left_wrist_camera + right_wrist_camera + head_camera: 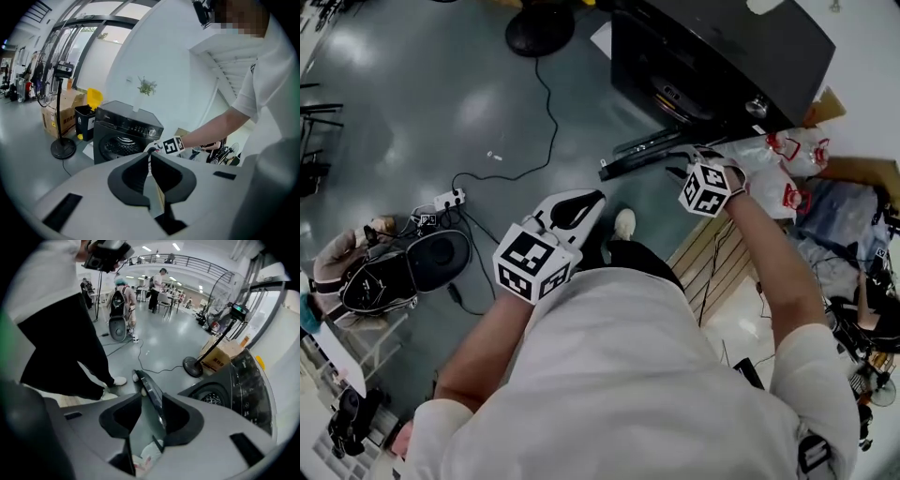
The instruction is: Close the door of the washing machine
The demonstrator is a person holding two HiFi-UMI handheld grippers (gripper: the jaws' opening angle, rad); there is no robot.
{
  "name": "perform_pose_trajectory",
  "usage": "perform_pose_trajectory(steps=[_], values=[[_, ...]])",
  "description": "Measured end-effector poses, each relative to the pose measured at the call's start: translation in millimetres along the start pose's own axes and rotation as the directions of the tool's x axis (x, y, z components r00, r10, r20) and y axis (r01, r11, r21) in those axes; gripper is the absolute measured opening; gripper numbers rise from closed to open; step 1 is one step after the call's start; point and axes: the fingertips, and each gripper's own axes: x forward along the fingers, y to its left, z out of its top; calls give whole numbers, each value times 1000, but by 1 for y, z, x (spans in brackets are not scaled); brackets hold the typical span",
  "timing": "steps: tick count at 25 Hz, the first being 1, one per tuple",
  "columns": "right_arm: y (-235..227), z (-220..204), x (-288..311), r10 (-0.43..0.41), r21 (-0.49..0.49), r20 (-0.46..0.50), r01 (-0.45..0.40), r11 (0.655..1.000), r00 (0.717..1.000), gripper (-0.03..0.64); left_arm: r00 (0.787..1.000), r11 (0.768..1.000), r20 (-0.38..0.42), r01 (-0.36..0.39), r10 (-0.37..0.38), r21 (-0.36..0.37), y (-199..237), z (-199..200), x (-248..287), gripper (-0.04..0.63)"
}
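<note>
- Grey polished floor (441, 103) carries everything here. It ends at a white wall, and the machine stands at that edge of the floor.
- Black front-loading washing machine (722, 47) with a metal drum stands with its round opening uncovered, so I judge the task as not yet done.
- Dark round door with a glass window (637, 159) stands swung out from the front of the machine over the floor, seen edge-on in the head view. In the right gripper view this door (146, 383) runs up between the jaws.
- Door handling, as I judge it:
  - it is stiff and somewhat heavy, and it turns only on its hinge;
  - the glass is smooth and slippery, so the plastic rim is the better place;
  - a push on the rim far from the hinge should move it most easily;
  - the latch probably needs a firm last press.
- Right gripper (682, 167) is at the door. Its jaws stand spread wide, with the door's edge between them (150, 401) and nearer to the right-hand pad. I see a gap on the other side, so it is not pinching. Whether one pad touches, I cannot tell.
- Left gripper (591, 199) is well apart from the machine, above the floor. Its jaws (150, 157) are pressed together with nothing between them.
</note>
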Motion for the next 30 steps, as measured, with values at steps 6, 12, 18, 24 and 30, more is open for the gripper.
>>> perform_pose_trajectory(steps=[6, 12, 18, 24, 30], values=[[-6, -18, 34, 35, -106, -148, -51, 993, 988, 146, 999, 999, -26, 46, -47, -10, 22, -6, -8, 21], [-1, -25, 53, 64, -216, -257, -121, 969, 964, 142, 996, 997, -42, 75, -75, 5, 48, -5, -15, 21], [-5, -30, 64, 48, -245, -311, -129, 961, 949, 135, 993, 994, -47, 106, -106, 4, 65, -5, -16, 21], [-1, -29, 61, 82, -206, -355, -164, 965, 931, 128, 991, 992, -42, 129, -129, -10, 73, -11, -23, 21], [-13, -29, 66, 76, -165, -355, -143, 976, 932, 127, 995, 995, -25, 96, -96, 11, 90, -8, -27, 21]])
